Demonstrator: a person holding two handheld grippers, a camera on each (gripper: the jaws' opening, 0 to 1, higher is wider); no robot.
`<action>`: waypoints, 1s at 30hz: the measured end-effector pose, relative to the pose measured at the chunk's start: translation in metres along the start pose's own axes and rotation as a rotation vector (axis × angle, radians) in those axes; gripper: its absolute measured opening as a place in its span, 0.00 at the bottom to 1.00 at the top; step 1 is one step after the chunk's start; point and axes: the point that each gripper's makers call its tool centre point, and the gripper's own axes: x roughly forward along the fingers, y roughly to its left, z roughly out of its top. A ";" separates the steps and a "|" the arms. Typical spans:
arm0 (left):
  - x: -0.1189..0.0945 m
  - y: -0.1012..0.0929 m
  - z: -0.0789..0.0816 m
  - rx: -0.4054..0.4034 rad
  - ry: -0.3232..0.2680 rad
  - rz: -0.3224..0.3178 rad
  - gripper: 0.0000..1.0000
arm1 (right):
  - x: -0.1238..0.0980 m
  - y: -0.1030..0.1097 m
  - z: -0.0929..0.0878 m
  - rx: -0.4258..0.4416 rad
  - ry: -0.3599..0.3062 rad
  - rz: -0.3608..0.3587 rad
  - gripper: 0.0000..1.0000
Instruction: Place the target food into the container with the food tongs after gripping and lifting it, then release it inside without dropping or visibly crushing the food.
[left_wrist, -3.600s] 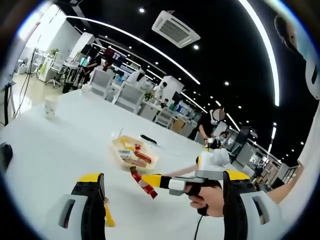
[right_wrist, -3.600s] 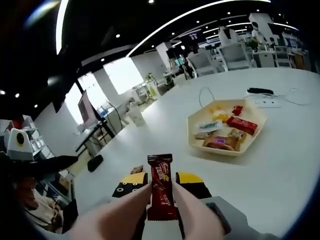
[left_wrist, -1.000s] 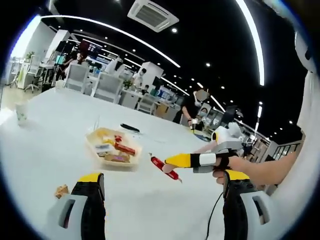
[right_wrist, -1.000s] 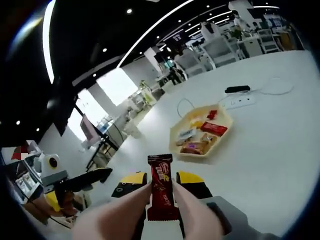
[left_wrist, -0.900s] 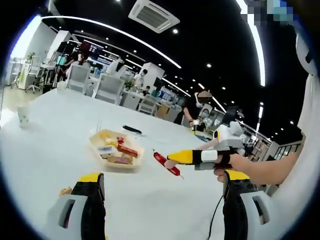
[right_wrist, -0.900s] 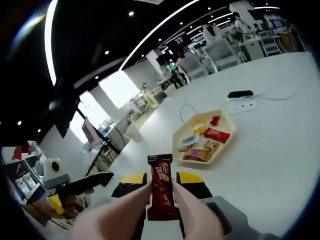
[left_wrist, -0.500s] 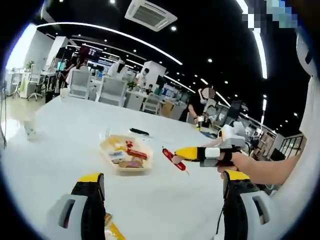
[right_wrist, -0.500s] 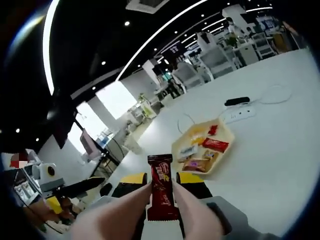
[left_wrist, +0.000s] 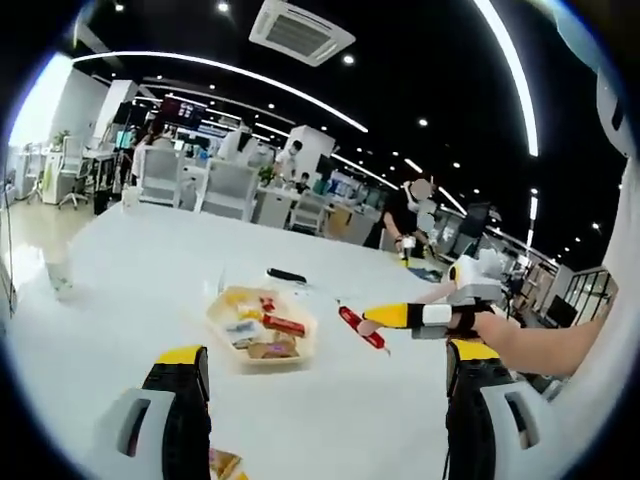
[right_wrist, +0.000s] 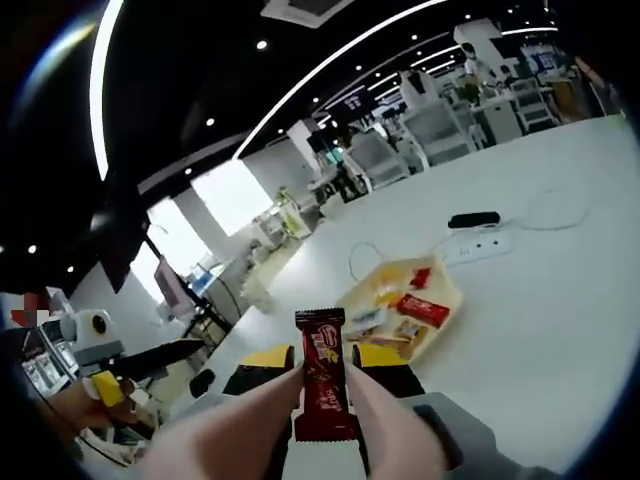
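A red snack bar (right_wrist: 322, 385) stands upright between the two pale arms of the food tongs (right_wrist: 375, 415), which my right gripper (right_wrist: 325, 358) squeezes shut. It hangs above the white table, short of the beige tray (right_wrist: 443, 297), which holds several wrapped snacks. In the left gripper view the right gripper (left_wrist: 385, 318) comes in from the right and holds the red bar (left_wrist: 362, 327) in the air just right of the tray (left_wrist: 300, 345). My left gripper (left_wrist: 325, 355) is open with nothing between its jaws.
A white power strip (right_wrist: 478, 245) with a cable and a black object (right_wrist: 475, 218) lie beyond the tray. A paper cup (left_wrist: 58, 270) stands far left. A loose snack (left_wrist: 225, 465) lies near my left jaw. Chairs, desks and people fill the background.
Both cameras have shifted. The right gripper has carried the bar, still clamped in the tongs, higher above the table. In the left gripper view it now hangs right of the tray.
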 end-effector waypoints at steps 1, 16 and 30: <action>-0.001 0.000 0.000 -0.001 -0.003 0.002 0.99 | -0.001 -0.005 0.000 -0.048 0.011 -0.026 0.22; -0.010 -0.019 -0.009 -0.003 -0.031 0.005 0.99 | -0.005 0.003 0.001 -0.039 0.000 -0.013 0.22; -0.018 -0.008 0.008 0.030 0.015 0.022 0.99 | -0.005 0.003 0.023 0.017 -0.059 -0.008 0.22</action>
